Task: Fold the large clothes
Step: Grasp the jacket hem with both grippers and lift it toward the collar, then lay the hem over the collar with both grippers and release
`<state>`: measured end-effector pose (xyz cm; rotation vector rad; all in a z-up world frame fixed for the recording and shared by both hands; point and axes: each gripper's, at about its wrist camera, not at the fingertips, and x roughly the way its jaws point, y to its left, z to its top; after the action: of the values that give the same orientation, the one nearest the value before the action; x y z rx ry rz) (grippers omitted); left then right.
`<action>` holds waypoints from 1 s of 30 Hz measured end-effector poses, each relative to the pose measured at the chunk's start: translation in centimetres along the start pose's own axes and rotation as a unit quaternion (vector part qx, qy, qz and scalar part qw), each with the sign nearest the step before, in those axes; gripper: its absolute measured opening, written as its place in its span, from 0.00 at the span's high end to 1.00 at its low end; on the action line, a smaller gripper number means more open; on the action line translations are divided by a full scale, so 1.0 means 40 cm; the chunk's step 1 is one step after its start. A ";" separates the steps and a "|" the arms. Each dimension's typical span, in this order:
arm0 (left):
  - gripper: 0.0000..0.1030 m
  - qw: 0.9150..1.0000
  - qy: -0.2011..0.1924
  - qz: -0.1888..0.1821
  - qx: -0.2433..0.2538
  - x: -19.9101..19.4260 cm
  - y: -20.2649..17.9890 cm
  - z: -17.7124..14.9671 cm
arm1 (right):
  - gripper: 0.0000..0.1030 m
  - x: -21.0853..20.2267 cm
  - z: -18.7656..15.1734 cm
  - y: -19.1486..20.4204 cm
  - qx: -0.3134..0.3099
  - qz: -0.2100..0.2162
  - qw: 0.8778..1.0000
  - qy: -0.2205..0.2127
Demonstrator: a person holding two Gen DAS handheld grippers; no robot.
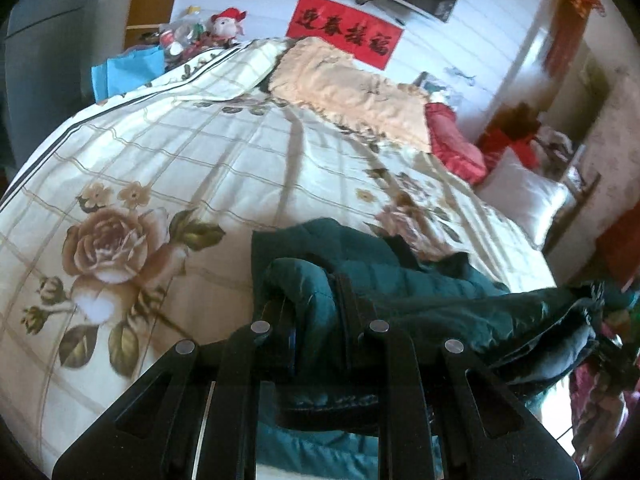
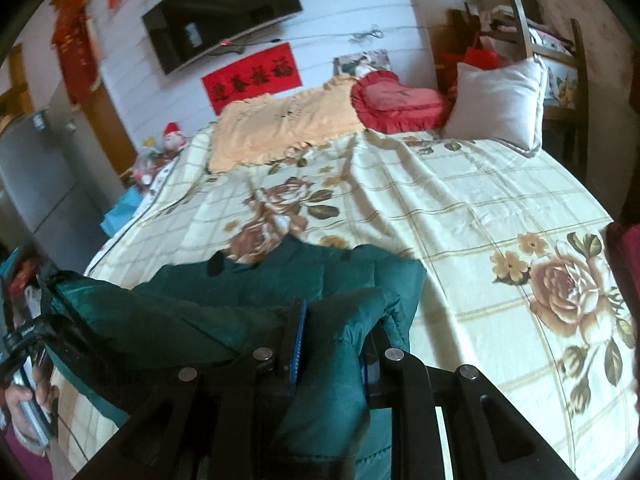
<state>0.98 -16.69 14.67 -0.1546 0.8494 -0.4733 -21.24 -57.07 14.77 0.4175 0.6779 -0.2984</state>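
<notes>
A dark green quilted jacket (image 1: 404,280) lies bunched at the near edge of a bed with a cream floral cover (image 1: 180,152). My left gripper (image 1: 316,304) is shut on a fold of the jacket at its left end. In the right wrist view the same jacket (image 2: 240,296) spreads to the left, and my right gripper (image 2: 336,328) is shut on a thick fold at its right end. Both grips sit just above the bed cover (image 2: 460,216). The jacket's far side hangs off the bed edge.
A peach blanket (image 1: 352,88), a red heart cushion (image 2: 396,100) and a white pillow (image 2: 500,104) lie at the head of the bed. A TV (image 2: 220,16) hangs on the white wall. A blue bag (image 1: 128,68) and toys stand beside the bed.
</notes>
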 end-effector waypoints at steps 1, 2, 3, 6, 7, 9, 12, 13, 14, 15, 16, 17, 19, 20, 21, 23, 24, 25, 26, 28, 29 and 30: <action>0.85 1.000 0.003 0.002 -0.005 0.022 0.004 0.009 | 0.82 0.027 0.014 -0.008 0.005 -0.006 1.000 0.004; 0.85 1.000 0.009 0.005 -0.009 0.051 0.006 0.019 | 0.82 0.048 0.022 -0.015 0.009 -0.008 1.000 0.007; 0.85 1.000 0.013 0.009 -0.008 0.070 0.003 0.025 | 0.82 0.071 0.031 -0.021 0.013 -0.010 1.000 0.011; 0.85 0.999 0.025 0.026 -0.005 0.141 0.000 0.034 | 0.82 0.138 0.042 -0.032 0.022 -0.020 0.999 0.021; 0.85 0.999 0.030 0.029 -0.011 0.167 0.004 0.033 | 0.82 0.163 0.044 -0.036 0.025 -0.024 0.999 0.029; 0.83 0.998 0.036 0.021 -0.036 0.201 0.021 0.029 | 0.79 0.217 0.043 -0.050 0.041 -0.025 0.998 0.049; 0.79 0.996 0.041 -0.015 -0.079 0.220 0.053 0.028 | 0.67 0.249 0.035 -0.084 0.086 0.004 0.995 0.053; 0.78 0.995 0.046 -0.028 -0.088 0.222 0.062 0.031 | 0.65 0.245 0.036 -0.092 0.094 0.013 0.994 0.050; 0.76 0.993 0.051 -0.039 -0.094 0.220 0.068 0.036 | 0.61 0.239 0.037 -0.095 0.097 0.021 0.994 0.049; 0.74 0.992 0.058 -0.056 -0.101 0.214 0.080 0.043 | 0.60 0.228 0.040 -0.099 0.099 0.027 0.994 0.047; 0.73 0.990 0.063 -0.065 -0.106 0.208 0.082 0.050 | 0.56 0.211 0.045 -0.103 0.100 0.034 0.993 0.042; 0.71 0.989 0.067 -0.076 -0.111 0.198 0.088 0.057 | 0.51 0.194 0.047 -0.102 0.101 0.042 0.993 0.037; 0.67 0.985 0.070 -0.099 -0.120 0.169 0.095 0.069 | 0.36 0.151 0.055 -0.095 0.100 0.060 0.993 0.020; 0.62 0.984 0.067 -0.107 -0.125 0.152 0.096 0.073 | 0.29 0.136 0.057 -0.089 0.098 0.058 0.993 0.012; 0.54 0.984 0.061 -0.112 -0.128 0.132 0.096 0.075 | 0.26 0.108 0.059 -0.080 0.094 0.047 0.994 -0.006; 0.32 0.986 0.038 -0.106 -0.126 0.093 0.090 0.077 | 0.25 0.069 0.064 -0.053 0.079 0.038 0.996 -0.034; 0.25 0.987 0.019 -0.098 -0.122 0.071 0.086 0.076 | 0.25 0.057 0.064 -0.039 0.073 0.043 0.996 -0.038; 0.25 0.989 0.001 -0.093 -0.117 0.052 0.081 0.075 | 0.25 0.048 0.063 -0.013 0.060 0.053 0.996 -0.040; 0.25 0.990 -0.007 -0.090 -0.112 0.044 0.074 0.074 | 0.25 0.050 0.063 0.014 0.044 0.059 0.997 -0.036; 0.25 0.992 -0.010 -0.081 -0.100 0.038 0.056 0.068 | 0.25 0.064 0.054 0.082 -0.005 0.061 0.998 -0.021; 0.25 0.993 -0.008 -0.076 -0.095 0.040 0.048 0.062 | 0.25 0.082 0.045 0.135 -0.043 0.052 0.998 -0.011; 0.25 0.993 -0.005 -0.073 -0.090 0.045 0.039 0.058 | 0.25 0.098 0.037 0.176 -0.072 0.046 0.996 -0.007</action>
<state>4.26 -16.28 14.47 -0.3875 0.8740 -0.5311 -14.74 -52.11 15.16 0.3080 0.6603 -0.1642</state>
